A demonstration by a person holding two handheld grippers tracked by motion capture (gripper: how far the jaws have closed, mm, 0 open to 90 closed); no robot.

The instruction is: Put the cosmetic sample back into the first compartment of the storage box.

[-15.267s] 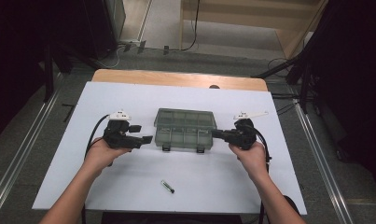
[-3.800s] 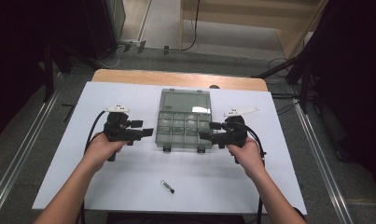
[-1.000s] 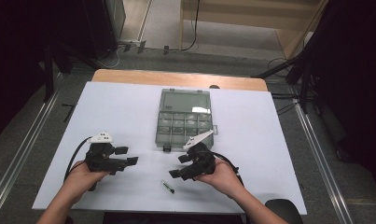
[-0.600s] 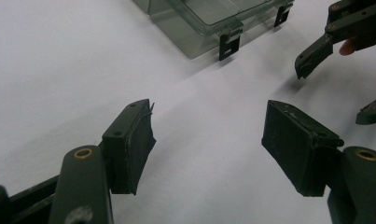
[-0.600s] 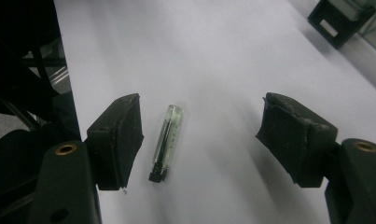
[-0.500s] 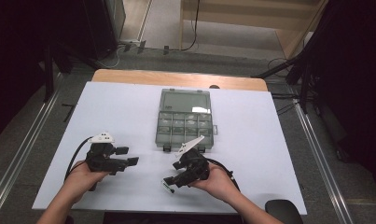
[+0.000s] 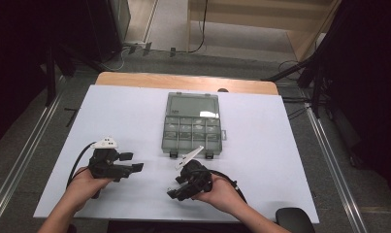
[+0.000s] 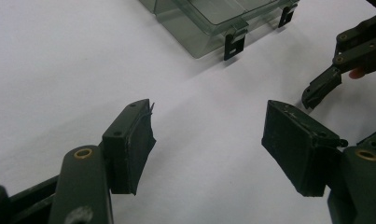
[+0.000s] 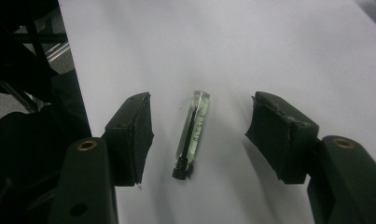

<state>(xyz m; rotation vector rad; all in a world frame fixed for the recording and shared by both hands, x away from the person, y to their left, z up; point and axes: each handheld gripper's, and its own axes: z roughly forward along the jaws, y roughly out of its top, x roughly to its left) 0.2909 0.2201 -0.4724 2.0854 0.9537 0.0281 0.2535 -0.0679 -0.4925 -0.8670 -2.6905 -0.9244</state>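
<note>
The white table cover (image 7: 110,116) is the largest thing and carries no print that can be read. On its far middle part lies the clear organizer box (image 7: 192,124), open, with the lid folded to the far side and small compartments on the near side; two black latches hang on its near edge, and no label is legible on it. The left gripper (image 7: 131,162) rests at the near left of the table, its jaws spread wide with nothing between them; in the left gripper view the pads stand well apart above bare white surface, with the box corner beyond them. The right gripper (image 7: 172,193) is at the near middle, pointing down and to the near left, over the small vial (image 9: 192,134). Its jaws have just been closing, but the pads are not touching the vial, which lies flat on the table between them. The vial is a thin clear glass tube with greenish content and a small black cap at one end; some dark writing runs along its side, too small to read.
</note>
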